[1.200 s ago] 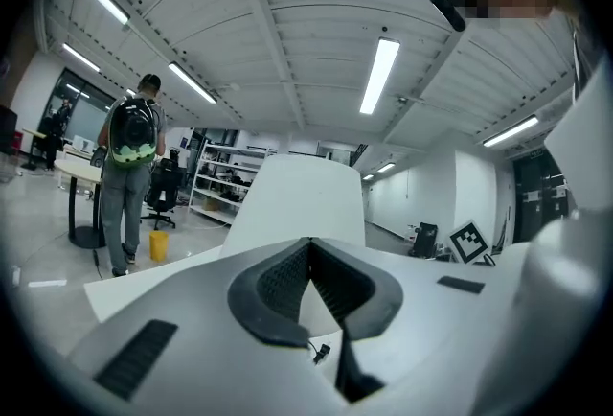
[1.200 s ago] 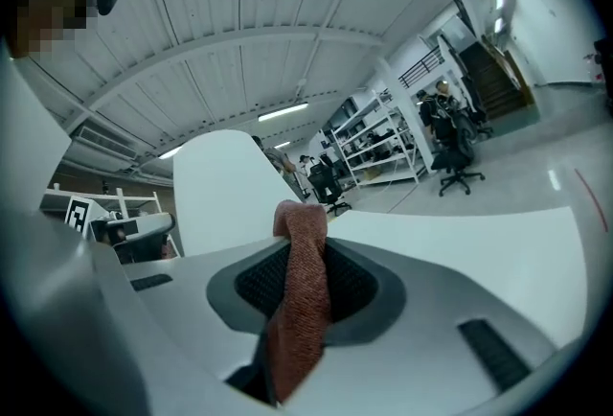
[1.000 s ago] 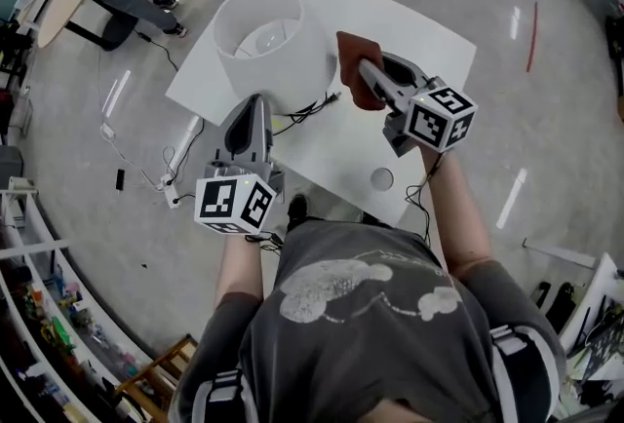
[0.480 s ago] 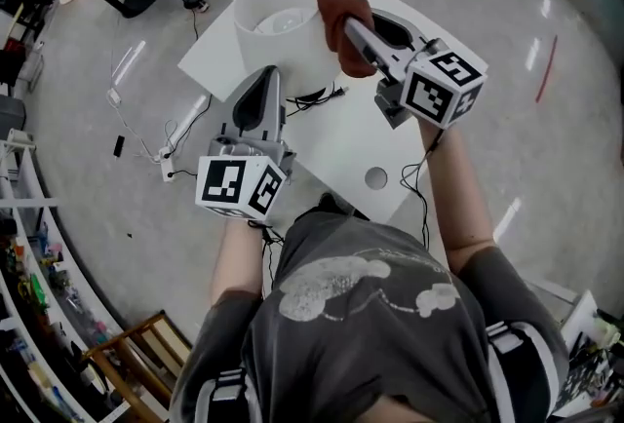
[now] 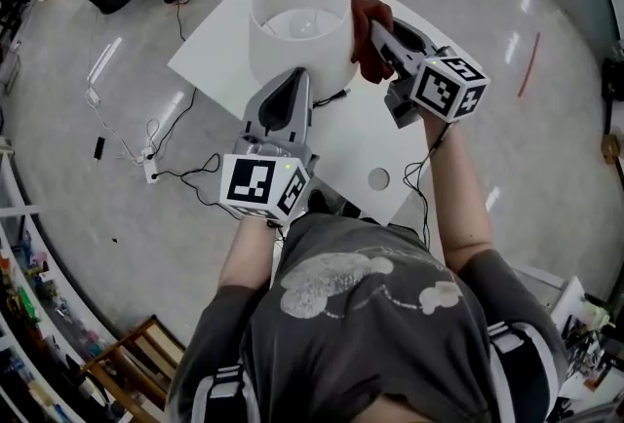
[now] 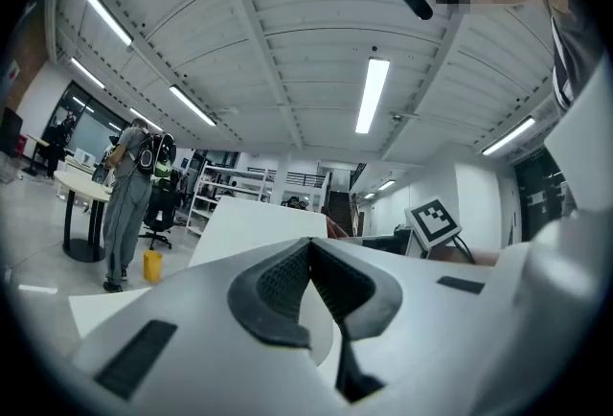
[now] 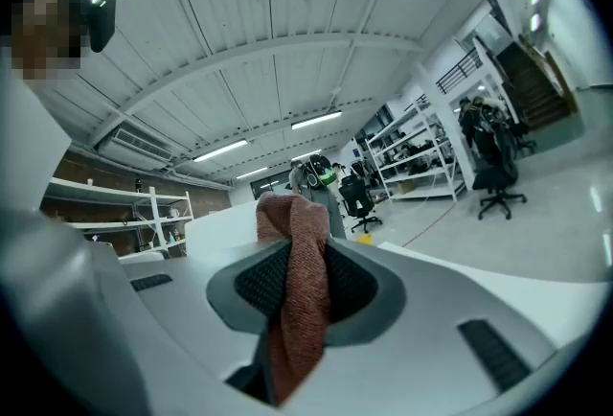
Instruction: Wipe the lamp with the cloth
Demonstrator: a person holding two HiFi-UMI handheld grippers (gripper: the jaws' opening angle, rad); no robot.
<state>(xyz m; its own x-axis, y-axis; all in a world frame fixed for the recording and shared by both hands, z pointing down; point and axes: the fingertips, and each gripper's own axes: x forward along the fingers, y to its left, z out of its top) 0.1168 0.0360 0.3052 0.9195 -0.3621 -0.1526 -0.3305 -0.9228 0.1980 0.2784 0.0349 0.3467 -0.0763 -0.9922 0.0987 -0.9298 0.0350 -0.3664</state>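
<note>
Large open lab hall indicated: polished floor (image 5: pixel 546 148) marked with red tape (image 5: pixel 527 65), shelving racks (image 7: pixel 431 150), office chairs (image 7: pixel 493 165), ceiling strip lights (image 6: pixel 372 96).

The right gripper (image 5: pixel 378 36) has brought the cloth (image 5: pixel 363 17) seemingly against the lamp (image 5: pixel 297 41), the left gripper (image 5: pixel 295 78) nearer too.
</note>
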